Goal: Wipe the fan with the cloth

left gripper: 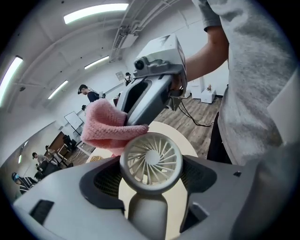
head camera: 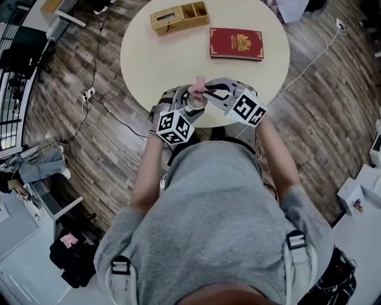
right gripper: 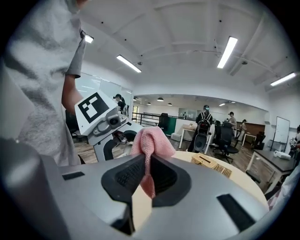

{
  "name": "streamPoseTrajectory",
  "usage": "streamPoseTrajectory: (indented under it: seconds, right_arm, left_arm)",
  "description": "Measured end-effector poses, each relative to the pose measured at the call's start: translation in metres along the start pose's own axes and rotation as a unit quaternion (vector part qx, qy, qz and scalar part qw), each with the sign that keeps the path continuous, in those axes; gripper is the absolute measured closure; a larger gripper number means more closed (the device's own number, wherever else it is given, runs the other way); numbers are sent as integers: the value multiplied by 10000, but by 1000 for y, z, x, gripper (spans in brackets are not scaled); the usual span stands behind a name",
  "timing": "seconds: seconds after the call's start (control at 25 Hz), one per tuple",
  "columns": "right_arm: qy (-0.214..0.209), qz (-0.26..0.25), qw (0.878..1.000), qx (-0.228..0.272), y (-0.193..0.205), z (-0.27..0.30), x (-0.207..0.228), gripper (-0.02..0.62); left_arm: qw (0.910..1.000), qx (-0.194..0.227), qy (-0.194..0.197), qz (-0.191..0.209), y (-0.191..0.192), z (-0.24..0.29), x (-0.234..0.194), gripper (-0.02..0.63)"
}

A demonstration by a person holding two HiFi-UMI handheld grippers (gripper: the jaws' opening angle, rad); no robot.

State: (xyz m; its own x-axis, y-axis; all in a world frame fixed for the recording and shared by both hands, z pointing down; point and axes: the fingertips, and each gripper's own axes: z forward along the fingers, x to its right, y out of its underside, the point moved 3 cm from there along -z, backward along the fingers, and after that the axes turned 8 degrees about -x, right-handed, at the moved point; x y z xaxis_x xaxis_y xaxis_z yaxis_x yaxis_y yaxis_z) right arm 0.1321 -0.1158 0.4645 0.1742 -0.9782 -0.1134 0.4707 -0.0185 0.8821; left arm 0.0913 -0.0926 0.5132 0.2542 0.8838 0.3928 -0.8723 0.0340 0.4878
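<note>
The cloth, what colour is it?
Pink; the knitted cloth shows best in the right gripper view.

Head view steeply down; gripper views close, opposed, sharing table (head camera: 155, 59).

Table (head camera: 149, 59) upper centre of frame. Box (head camera: 178, 16) at upper left on table, book (head camera: 236, 43) right of box. Fan (head camera: 195, 103) at lower table edge, cloth (head camera: 199, 89) directly above fan in frame.

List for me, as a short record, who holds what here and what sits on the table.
Left gripper: grips the fan
Right gripper: pinches the cloth
Contact: cloth meets the fan's upper rim
Place: over the table's near edge
Also on table: book, box
</note>
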Motion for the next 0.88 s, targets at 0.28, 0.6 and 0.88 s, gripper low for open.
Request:
streamPoseTrajectory:
  seconds: [0.28,0.6,0.88]
  right_arm:
    - [-651,899,9937,125,-14,16,6,555]
    - [-922,1422,9836,614,-17,8,-8,555]
    - [-631,1830,9793,593,10,-4,2,554]
  left_arm:
    - [9999,55,-124,-55,0,-4,-2,222]
    - [9987,182,-175,-446,8,-11,-9,222]
    - [9962,544,41,-674,1,-21,-4,222]
